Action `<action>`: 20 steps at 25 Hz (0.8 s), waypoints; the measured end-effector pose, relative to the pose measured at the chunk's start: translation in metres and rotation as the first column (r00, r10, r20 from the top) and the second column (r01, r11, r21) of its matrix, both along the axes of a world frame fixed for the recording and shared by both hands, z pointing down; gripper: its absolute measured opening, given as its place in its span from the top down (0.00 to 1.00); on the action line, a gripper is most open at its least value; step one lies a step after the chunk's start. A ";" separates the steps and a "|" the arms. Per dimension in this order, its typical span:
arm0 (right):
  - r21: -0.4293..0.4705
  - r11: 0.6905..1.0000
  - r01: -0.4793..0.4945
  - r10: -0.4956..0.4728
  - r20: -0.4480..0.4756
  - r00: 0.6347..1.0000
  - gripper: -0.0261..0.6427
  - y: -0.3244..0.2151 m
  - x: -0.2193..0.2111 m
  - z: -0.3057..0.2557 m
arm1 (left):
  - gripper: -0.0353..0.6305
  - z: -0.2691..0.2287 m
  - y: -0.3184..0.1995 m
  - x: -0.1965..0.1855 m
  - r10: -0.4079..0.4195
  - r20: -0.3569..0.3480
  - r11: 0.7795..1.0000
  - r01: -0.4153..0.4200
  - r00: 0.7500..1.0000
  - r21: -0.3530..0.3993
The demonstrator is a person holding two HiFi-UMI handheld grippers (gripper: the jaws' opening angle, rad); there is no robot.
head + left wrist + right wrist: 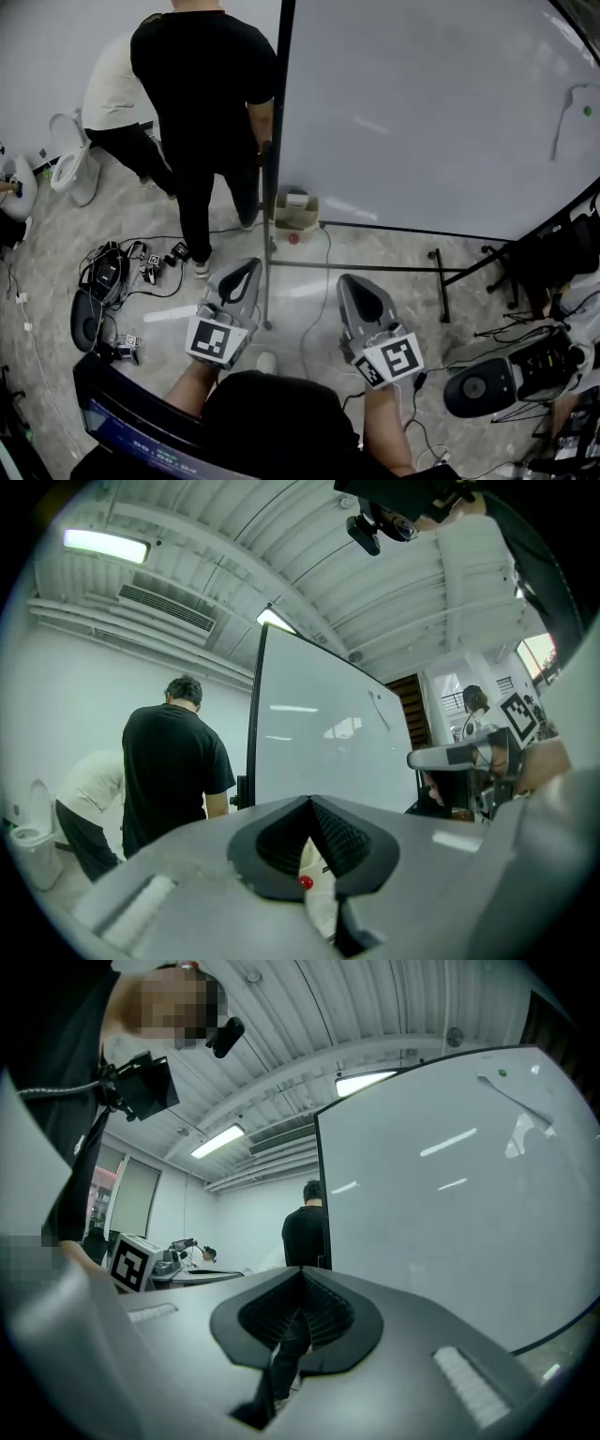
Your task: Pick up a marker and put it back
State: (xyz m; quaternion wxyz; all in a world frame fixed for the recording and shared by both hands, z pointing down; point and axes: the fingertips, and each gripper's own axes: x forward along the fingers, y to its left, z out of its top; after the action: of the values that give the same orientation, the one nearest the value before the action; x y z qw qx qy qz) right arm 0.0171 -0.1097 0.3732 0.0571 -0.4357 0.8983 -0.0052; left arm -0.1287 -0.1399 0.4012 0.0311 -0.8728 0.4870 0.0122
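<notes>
I make out no marker in any view. The big whiteboard (422, 112) stands ahead on a black frame; a green dot (588, 111) with a drawn line sits near its right edge. My left gripper (242, 267) and right gripper (361, 284) hang side by side low above the floor, in front of the board's foot, both shut and empty. In the left gripper view the closed jaws (309, 804) point at the whiteboard (319, 752), and a small red object (305, 882) shows below them. The right gripper (301, 1275) also faces the whiteboard (450, 1194).
A person in black (202, 103) stands at the board's left edge, another in white (112, 103) bends behind. A cardboard box (296, 210) and a small red object (293, 238) lie at the board's foot. Cables and gear (112, 272) litter the floor on the left; a stand (441, 277) is at right.
</notes>
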 end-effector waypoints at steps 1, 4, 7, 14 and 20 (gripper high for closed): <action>0.001 1.000 -0.008 0.008 -0.001 1.000 0.95 -0.006 -0.004 0.000 | 0.94 0.000 -0.007 -0.003 0.008 0.000 1.000 -0.008 1.000 -0.001; 0.007 1.000 -0.029 0.029 -0.004 1.000 0.95 -0.021 -0.014 0.000 | 0.94 0.000 -0.027 -0.012 0.029 0.000 1.000 -0.029 1.000 0.004; -0.003 0.999 -0.042 0.042 -0.006 0.999 0.95 -0.031 -0.019 0.003 | 0.94 0.001 -0.041 -0.017 0.043 0.008 0.999 -0.043 0.999 0.005; -0.016 0.998 -0.064 0.064 -0.010 0.998 0.95 -0.037 -0.021 0.007 | 0.94 0.004 -0.054 -0.014 0.071 0.006 0.997 -0.071 0.997 -0.002; -0.021 0.997 -0.070 0.070 0.000 0.998 0.95 -0.043 -0.008 0.009 | 0.94 0.008 -0.061 0.003 0.083 0.009 0.996 -0.083 0.997 -0.011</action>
State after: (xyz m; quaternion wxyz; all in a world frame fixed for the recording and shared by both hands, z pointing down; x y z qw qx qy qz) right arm 0.0087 -0.1526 0.3822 0.0529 -0.4673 0.8824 -0.0127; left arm -0.1262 -0.2010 0.4095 0.0282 -0.8925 0.4502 0.0069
